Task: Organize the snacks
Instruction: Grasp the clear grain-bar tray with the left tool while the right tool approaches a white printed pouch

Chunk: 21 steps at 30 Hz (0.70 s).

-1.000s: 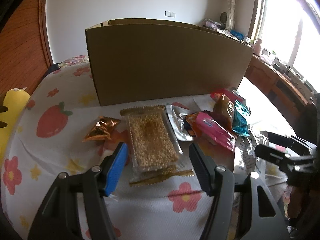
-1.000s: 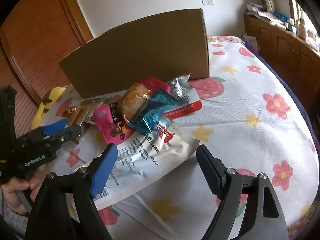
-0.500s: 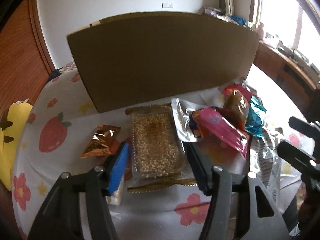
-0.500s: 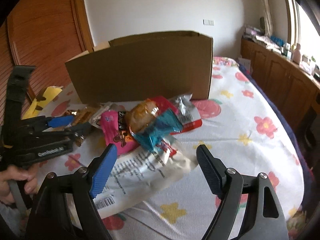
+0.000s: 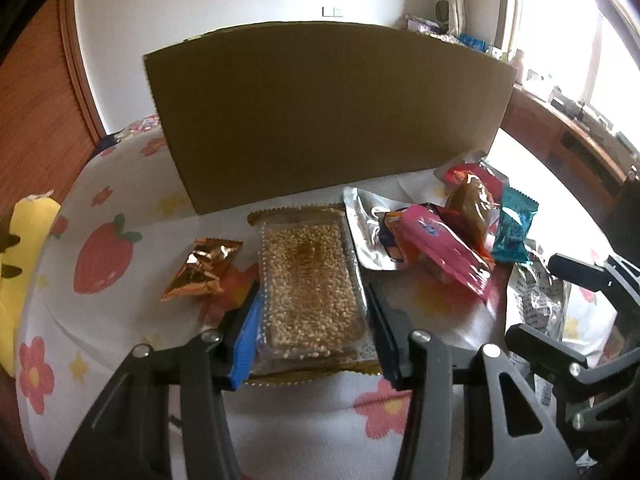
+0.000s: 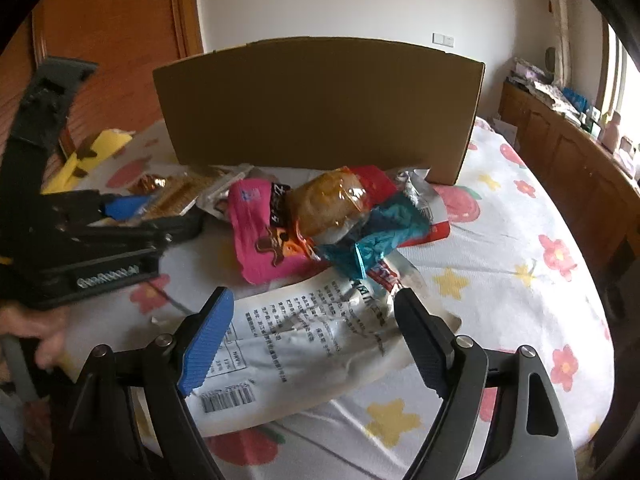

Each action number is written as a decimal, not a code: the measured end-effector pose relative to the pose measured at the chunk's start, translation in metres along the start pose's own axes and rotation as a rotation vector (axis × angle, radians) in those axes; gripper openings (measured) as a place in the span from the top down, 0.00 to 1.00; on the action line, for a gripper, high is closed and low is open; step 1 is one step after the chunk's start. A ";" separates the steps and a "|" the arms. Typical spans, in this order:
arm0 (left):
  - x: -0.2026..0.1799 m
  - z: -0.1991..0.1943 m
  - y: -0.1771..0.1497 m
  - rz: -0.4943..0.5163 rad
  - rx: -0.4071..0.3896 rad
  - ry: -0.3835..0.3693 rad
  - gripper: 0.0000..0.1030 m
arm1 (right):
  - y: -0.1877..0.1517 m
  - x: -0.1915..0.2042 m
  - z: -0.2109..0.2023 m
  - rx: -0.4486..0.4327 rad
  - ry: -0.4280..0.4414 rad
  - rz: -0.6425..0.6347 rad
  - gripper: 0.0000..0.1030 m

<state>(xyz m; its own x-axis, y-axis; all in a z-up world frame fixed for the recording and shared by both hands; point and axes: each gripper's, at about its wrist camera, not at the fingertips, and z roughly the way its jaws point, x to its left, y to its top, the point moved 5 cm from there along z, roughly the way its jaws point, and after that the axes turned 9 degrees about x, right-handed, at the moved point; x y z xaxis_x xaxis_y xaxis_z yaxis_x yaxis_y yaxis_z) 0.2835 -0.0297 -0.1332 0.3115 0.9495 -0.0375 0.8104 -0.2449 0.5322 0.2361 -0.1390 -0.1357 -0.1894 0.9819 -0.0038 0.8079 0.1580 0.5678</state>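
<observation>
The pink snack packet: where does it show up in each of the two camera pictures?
Left wrist view: the pink snack packet lies right of centre, beside the sesame bar pack.
Right wrist view: the packet sits centre-left, under the pile.
Shared landmark: the cardboard box stands behind it.

Snacks were laid flat before an upright cardboard box (image 5: 320, 120): a clear sesame bar pack (image 5: 310, 284), a gold packet (image 5: 202, 270) to its left, a pink pack (image 5: 440, 248), a brown bun (image 6: 326, 204), a teal packet (image 6: 380, 236) piled on a white bag (image 6: 304, 340).
</observation>
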 end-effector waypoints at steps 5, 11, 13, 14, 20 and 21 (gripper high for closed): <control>0.001 -0.013 -0.005 -0.014 -0.033 -0.019 0.53 | -0.007 -0.013 -0.005 0.039 -0.027 -0.033 0.18; -0.005 -0.026 -0.005 -0.010 -0.066 -0.031 0.53 | -0.018 -0.036 -0.019 0.044 -0.021 -0.019 0.18; -0.008 -0.031 -0.005 -0.005 -0.079 -0.034 0.53 | -0.024 -0.042 -0.025 0.042 0.000 0.007 0.18; -0.010 -0.034 -0.005 -0.003 -0.085 -0.037 0.53 | -0.028 -0.045 -0.028 0.040 0.013 0.024 0.18; -0.016 -0.046 -0.005 0.011 -0.112 -0.044 0.53 | -0.041 -0.050 -0.044 0.016 0.060 0.090 0.18; -0.017 -0.048 -0.006 0.011 -0.115 -0.047 0.53 | -0.042 -0.051 -0.046 0.015 0.067 0.097 0.18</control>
<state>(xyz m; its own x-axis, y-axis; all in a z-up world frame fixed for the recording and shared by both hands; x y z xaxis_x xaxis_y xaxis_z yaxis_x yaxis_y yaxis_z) 0.2499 -0.0350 -0.0948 0.3452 0.9360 -0.0692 0.7455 -0.2287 0.6260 0.1862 -0.2000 -0.1220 -0.1464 0.9836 0.1057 0.8323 0.0648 0.5505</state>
